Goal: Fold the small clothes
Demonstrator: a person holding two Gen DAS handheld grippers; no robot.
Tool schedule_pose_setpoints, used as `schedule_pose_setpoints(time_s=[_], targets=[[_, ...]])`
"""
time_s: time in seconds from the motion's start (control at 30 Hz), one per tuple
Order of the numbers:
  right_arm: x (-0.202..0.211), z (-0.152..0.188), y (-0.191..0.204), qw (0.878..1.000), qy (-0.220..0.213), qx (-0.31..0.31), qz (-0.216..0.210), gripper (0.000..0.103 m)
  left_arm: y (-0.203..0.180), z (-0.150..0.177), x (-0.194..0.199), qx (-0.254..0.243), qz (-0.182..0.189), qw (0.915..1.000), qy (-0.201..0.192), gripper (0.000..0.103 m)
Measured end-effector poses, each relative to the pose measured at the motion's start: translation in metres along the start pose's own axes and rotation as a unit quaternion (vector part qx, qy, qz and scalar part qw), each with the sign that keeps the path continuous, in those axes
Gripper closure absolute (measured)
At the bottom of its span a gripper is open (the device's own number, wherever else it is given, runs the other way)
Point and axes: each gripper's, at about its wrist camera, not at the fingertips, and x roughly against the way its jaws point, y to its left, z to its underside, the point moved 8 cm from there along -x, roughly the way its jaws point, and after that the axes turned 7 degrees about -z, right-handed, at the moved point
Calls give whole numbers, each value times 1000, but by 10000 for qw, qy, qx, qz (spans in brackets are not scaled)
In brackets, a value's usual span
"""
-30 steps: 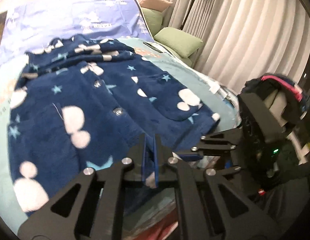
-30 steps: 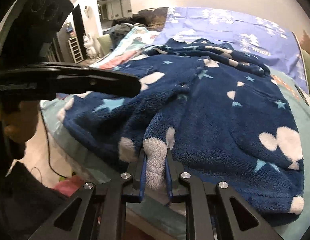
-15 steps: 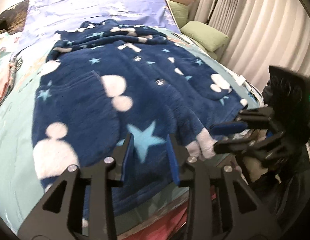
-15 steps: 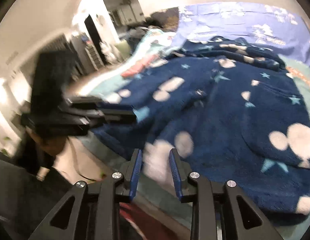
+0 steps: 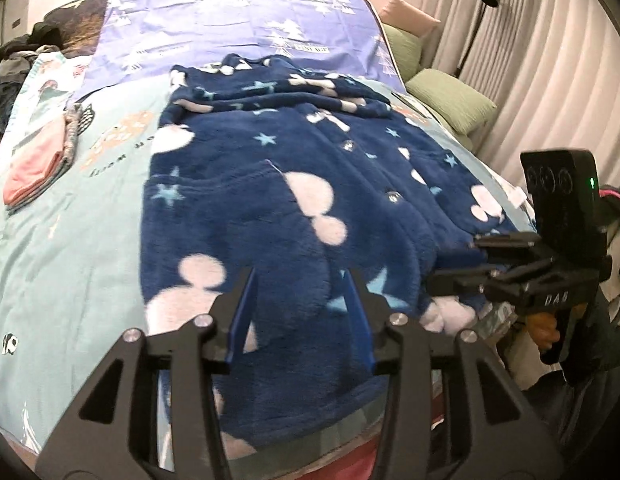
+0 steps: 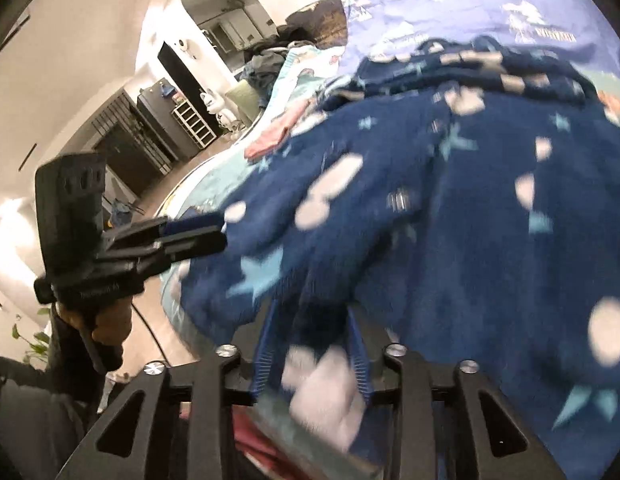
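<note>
A navy fleece pyjama top (image 5: 294, 184) with white spots and pale blue stars lies spread on the bed, buttons up; it also fills the right wrist view (image 6: 470, 200). My left gripper (image 5: 300, 312) is open over its near hem, holding nothing. My right gripper (image 6: 310, 344) is open at the near edge, with the white sleeve cuff (image 6: 326, 392) lying loose between its fingers. The right gripper shows at the right of the left wrist view (image 5: 462, 264), the left gripper at the left of the right wrist view (image 6: 198, 232).
The bed has a teal printed sheet (image 5: 70, 216) and a lilac cover (image 5: 238, 24) at the head. Folded pink and grey clothes (image 5: 42, 156) lie at the left. Green pillows (image 5: 450, 100) and curtains (image 5: 550, 80) are at the right. The bed's near edge drops to the floor (image 6: 182, 160).
Both grippers were shut on the garment a second ago, the right on the white cuff. Both have opened and let go, and drawn back toward the near edge. The top now lies flatter.
</note>
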Motion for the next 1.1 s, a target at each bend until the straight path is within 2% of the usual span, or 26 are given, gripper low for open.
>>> schedule_pose_setpoints(time_s=[0.1,0.2,0.27,0.3,0.33,0.37,0.5,0.6,0.63,0.77,0.87,0.93,1.0,1.03,1.1], targets=[[-11,-5,2,9998,112,-30,-130,57,3,-3,4,56,2,10000,-53,57],[-22,11,27,9944,585,110,-878,56,3,-4,9,7,13,9999,-118,56],[-24,21,37,9930,733,343,-855,56,5,-5,10,-24,9,9999,-139,53],[-23,26,38,9940,745,408,-689,59,5,-5,10,-27,-7,9999,-135,52],[-22,26,36,9946,728,344,-651,81,6,-6,8,-30,-26,9999,-121,52],[-18,26,31,9950,699,63,-707,97,7,-6,7,-23,-41,9999,-103,52],[22,12,27,9945,43,-400,-965,97,7,-11,7,12,-15,9999,-137,52],[55,3,25,9945,-382,-469,-860,97,5,-13,10,-74,7,9998,-204,52],[57,2,20,9953,-392,-481,-750,97,4,-13,10,-106,-10,9997,-213,52],[32,37,-4,9959,341,-776,-317,93,7,-8,1,-156,-125,9998,-50,51],[24,63,-11,9936,665,-911,-36,86,13,3,-9,-230,-374,9988,214,51],[33,65,-12,9936,586,-963,-59,84,17,12,-13,-302,-536,9975,355,51],[55,63,-14,9947,378,-945,112,78,23,21,-13,-396,-683,9959,432,51],[64,63,-14,9952,280,-912,225,73,26,25,-12,-436,-755,9952,442,51],[92,59,-21,9946,-8,-873,567,59,31,32,-8,-417,-855,9943,482,42]])
